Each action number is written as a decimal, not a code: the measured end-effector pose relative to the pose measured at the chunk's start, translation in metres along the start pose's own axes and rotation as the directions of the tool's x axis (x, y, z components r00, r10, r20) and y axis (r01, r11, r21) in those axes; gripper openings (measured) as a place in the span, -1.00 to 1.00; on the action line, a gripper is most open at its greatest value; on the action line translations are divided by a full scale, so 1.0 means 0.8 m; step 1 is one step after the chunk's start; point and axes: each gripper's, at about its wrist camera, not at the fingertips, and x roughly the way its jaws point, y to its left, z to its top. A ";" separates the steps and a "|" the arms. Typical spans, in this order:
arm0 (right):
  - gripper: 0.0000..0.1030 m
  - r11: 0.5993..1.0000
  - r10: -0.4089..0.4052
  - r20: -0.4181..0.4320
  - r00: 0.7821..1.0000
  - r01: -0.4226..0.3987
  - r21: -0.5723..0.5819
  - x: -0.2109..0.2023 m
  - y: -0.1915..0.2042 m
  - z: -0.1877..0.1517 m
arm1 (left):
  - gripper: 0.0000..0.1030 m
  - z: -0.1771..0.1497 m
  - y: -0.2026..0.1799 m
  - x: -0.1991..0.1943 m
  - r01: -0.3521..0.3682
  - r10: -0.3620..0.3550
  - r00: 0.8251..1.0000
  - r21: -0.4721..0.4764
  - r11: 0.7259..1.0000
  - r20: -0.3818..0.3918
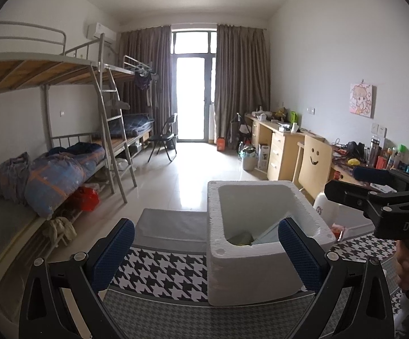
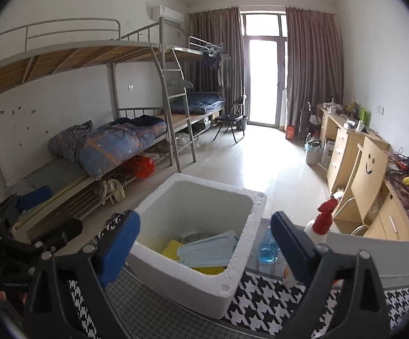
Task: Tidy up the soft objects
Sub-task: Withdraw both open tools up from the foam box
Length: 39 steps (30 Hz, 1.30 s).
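Above the houndstooth cloth (image 2: 261, 293) both grippers, left (image 1: 207, 251) and right (image 2: 204, 243), hang wide open and empty, flanking the foam box (image 2: 232, 271) where masks (image 2: 207, 250) and a yellow pad (image 2: 172, 250) lie already dropped in, seemingly so the table stays tidy.

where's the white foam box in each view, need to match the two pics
Left wrist view: the white foam box sits right of centre, low in the picture, reaching down between the claw's blue fingers.
Right wrist view: the box sits at centre, low in the picture, with blue face masks inside.
Shared landmark: the wooden chair with a smiley face, right of the box in both views.
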 end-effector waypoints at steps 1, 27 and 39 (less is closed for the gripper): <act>0.86 1.000 0.001 0.007 1.000 0.000 -0.004 -0.005 0.000 0.000 | 0.98 0.000 -0.004 -0.003 0.000 0.000 1.000 0.005 1.000 0.001; 0.86 0.999 -0.030 0.087 0.996 0.028 0.029 -0.089 -0.013 -0.039 | 0.98 0.001 -0.055 -0.067 0.100 -0.103 0.993 0.059 0.993 0.062; 0.86 0.997 -0.063 0.104 0.993 0.059 0.043 -0.109 -0.022 -0.058 | 0.98 -0.007 -0.070 -0.076 0.145 -0.149 0.987 0.073 0.987 0.060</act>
